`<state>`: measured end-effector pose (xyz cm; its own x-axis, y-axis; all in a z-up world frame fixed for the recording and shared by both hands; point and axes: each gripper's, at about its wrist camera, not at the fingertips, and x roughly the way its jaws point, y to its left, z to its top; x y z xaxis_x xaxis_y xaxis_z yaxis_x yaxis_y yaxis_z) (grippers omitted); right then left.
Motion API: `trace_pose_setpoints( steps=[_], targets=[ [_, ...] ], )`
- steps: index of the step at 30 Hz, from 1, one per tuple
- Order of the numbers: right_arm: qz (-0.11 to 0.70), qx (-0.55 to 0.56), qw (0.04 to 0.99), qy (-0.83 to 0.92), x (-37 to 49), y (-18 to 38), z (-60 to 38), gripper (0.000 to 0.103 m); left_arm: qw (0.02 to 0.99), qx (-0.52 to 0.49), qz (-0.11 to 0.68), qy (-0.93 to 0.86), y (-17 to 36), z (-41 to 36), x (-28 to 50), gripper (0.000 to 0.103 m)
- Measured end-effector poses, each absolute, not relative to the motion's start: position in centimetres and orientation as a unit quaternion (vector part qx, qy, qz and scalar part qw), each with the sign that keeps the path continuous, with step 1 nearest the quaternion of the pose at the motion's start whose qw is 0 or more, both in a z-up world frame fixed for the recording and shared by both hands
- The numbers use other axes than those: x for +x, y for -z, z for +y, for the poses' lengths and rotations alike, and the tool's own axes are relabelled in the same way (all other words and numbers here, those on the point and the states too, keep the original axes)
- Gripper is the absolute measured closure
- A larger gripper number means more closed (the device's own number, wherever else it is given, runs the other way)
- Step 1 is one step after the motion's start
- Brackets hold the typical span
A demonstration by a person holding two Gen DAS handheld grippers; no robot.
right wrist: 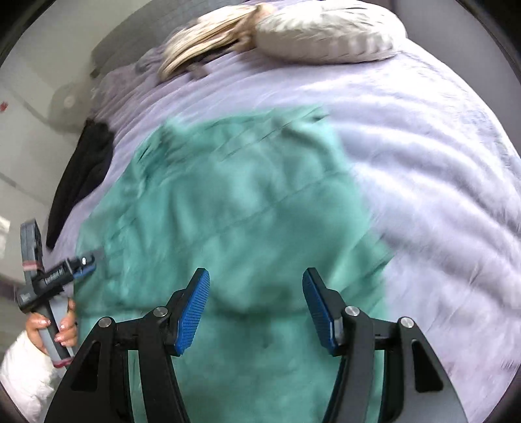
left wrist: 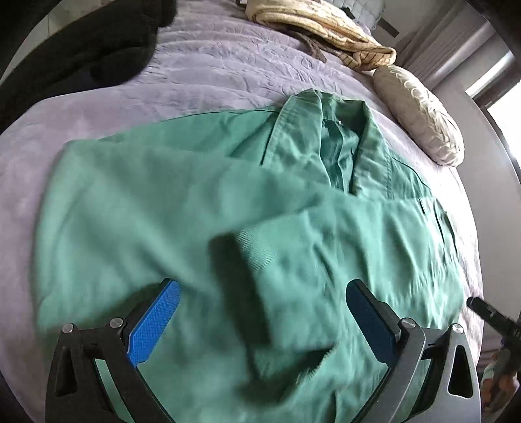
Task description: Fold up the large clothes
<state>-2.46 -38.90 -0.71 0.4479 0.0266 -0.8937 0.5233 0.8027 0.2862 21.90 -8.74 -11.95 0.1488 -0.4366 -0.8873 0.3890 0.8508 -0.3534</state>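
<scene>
Shirt, green and collared, lies spread on the bed, partly folded, with one sleeve laid across the body. We note both tools poised above its near edge. The left gripper has its fingers spread wide, grasping nothing, with the sleeve cuff lying between and below them. The right gripper is likewise released, its fingers apart over bare green cloth. In the right wrist view the left tool shows at the far left, held in the person's hand.

Beyond the shirt body sits the collar, standing slightly open. Farther off we record a pillow, a cream blanket and a dark garment at the bed's far side.

Risks, in our judgement: both views are motion-blurred, so a grasp taken now could land on one layer only and drag the sleeve out of place. The soft, rumpled bedcover may snag in a pinch and lift with the shirt. An uneven pull by the two tools could skew the next fold.
</scene>
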Motion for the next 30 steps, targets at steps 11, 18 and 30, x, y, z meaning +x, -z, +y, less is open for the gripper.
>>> trace_pose_setpoints(
  steps=[11,18,30],
  targets=[
    [0.489,0.327,0.791,0.171,3.7,4.1,-49.8,0.04,0.771,-0.012,0.577,0.268,11.7,-11.1,23.2,0.08],
    [0.479,0.304,0.809,0.152,5.1,4.0,-49.9,0.1,0.804,0.009,0.514,0.298,6.9,-12.7,23.8,0.08],
    [0.495,0.341,0.782,0.167,2.1,5.6,-52.4,0.074,0.821,0.075,0.538,0.174,10.1,-9.9,24.6,0.019]
  ],
)
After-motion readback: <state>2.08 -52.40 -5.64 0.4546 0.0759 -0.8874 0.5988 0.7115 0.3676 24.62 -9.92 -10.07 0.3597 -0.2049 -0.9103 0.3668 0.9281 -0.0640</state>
